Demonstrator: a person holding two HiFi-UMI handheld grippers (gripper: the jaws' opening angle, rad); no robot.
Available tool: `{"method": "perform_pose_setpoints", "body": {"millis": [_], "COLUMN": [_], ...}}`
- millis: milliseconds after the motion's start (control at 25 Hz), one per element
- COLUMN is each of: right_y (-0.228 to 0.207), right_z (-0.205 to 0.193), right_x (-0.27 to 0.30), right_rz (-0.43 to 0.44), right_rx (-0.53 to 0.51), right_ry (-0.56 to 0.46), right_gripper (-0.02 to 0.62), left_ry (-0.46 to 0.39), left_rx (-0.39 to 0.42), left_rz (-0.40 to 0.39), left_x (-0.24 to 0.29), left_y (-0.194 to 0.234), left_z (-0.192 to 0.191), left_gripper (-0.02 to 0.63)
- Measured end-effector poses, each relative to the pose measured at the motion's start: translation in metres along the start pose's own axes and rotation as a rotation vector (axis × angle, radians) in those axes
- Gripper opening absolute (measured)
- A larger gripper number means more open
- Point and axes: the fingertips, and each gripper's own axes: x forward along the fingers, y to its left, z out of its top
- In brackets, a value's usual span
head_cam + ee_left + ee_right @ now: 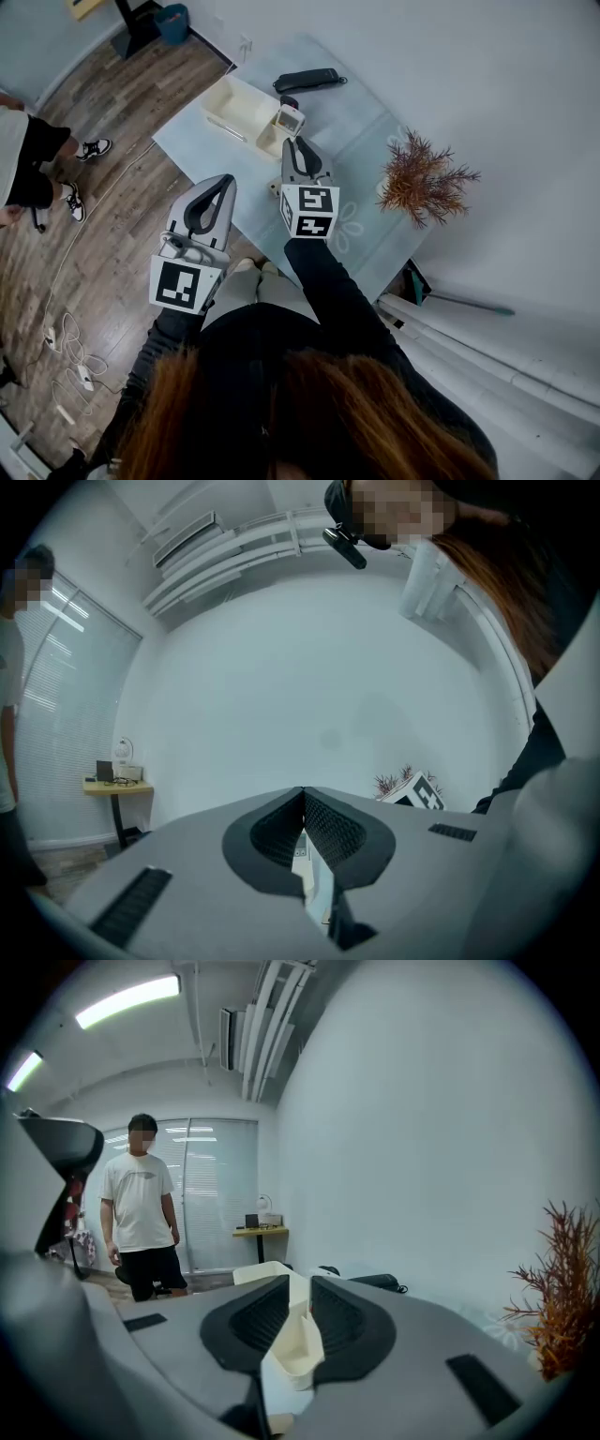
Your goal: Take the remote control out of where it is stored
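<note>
No word, brand or number is legible anywhere; the left gripper's cube point(185, 284), off the table point(366, 131), and the right gripper's cube point(309, 210), over it, bear only black-and-white square patterns.

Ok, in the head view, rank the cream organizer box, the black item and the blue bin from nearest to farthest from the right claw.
1. Cream organizer box, on the table just ahead of the right claw.
2. Black item, beyond the box, near the table's far end.
3. Blue bin, on the floor past the table's far corner.
</note>
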Motion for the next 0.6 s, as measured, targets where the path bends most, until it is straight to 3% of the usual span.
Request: {"method": "perform_pose_setpoints", "body": {"millis": [80, 320, 600], "right_y": [0.0, -0.014, -0.021], "right_z": [-0.006, -0.019, -0.025], "right_x": [0.012, 0.034, 0.053], "right_rz": [-0.008, -0.109, -0.168], "right_rx": [-0.009, 0.025, 0.039], "right_ry": [0.024, 0.07, 0.086], "right_gripper": [0.104, 0.175, 0.218], "left_ry": [0.0, 0.009, 0.021], "left_rx": [-0.001, -0.005, -0.008], "left_rz": [0.001, -0.003, -0.009], "left_x": [-0.002, -0.003, -0.005], "left_y": [0.003, 0.007, 0.012], "left_z": [0.0, -0.003, -0.007], "left_gripper": [0.009, 0.009, 0.009]}}
